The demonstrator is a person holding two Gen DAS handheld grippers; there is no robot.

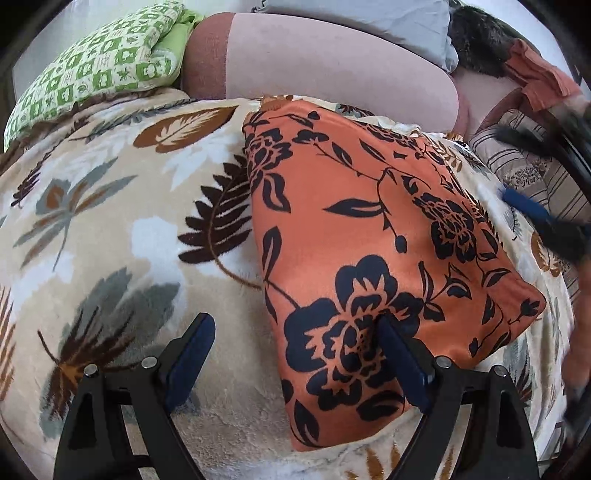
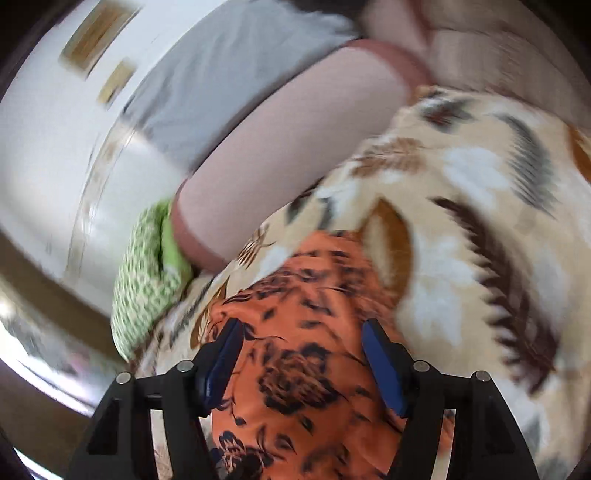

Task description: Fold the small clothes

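Observation:
An orange cloth with a black flower print (image 1: pixel 373 236) lies folded flat on the leaf-patterned blanket (image 1: pixel 110 221). My left gripper (image 1: pixel 295 325) is open, low over the cloth's near left edge; one finger is over the cloth, the other over the blanket. My right gripper (image 2: pixel 301 332) is open and empty above the same orange cloth (image 2: pixel 295 332); its view is blurred by motion. The right gripper also shows in the left wrist view (image 1: pixel 539 218) as a blurred blue and black shape at the cloth's right side.
A green and white checked pillow (image 1: pixel 92 74) lies at the back left. A pinkish bolster (image 1: pixel 332 70) with a grey cloth (image 1: pixel 369 22) on it runs along the back. A striped cushion (image 1: pixel 532 173) and a rust-coloured cloth (image 1: pixel 539 74) are at the right.

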